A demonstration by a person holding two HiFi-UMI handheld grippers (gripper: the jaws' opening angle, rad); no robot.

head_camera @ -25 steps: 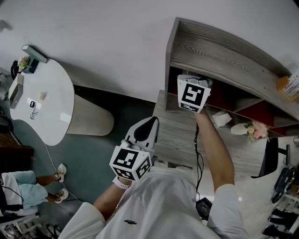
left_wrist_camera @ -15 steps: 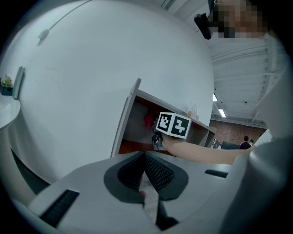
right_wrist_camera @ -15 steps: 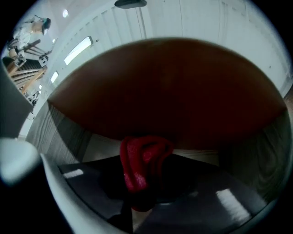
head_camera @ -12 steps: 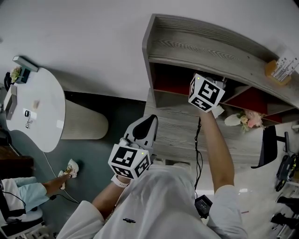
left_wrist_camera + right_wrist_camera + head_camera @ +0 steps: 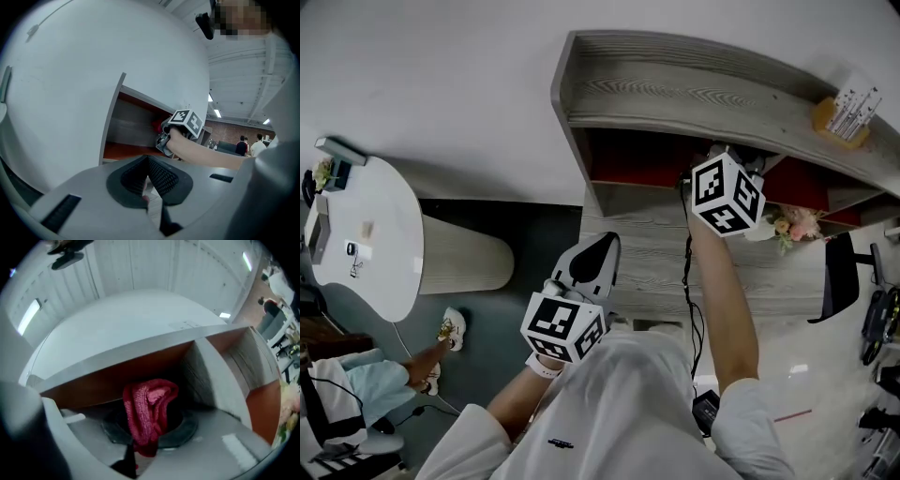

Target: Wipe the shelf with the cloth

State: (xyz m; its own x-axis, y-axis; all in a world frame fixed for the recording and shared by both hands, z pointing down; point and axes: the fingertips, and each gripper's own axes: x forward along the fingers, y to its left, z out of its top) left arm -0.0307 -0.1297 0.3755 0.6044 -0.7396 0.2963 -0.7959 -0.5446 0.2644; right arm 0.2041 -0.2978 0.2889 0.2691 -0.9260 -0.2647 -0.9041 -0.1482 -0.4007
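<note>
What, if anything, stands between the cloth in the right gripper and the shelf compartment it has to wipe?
Nothing visible does. The right gripper is shut on the red cloth, which it holds at the open compartment of the shelf. The grey divider stands off to the right, out of the path.

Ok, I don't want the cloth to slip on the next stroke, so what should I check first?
1. Cloth clamped in right gripper: ok.
2. Right gripper inside the shelf: ok.
3. Cloth pressed on the shelf board: cannot tell.
4. Room to sweep right: not ok, the divider stands close.
5. Left gripper shut, empty, clear of the shelf: ok.
</note>
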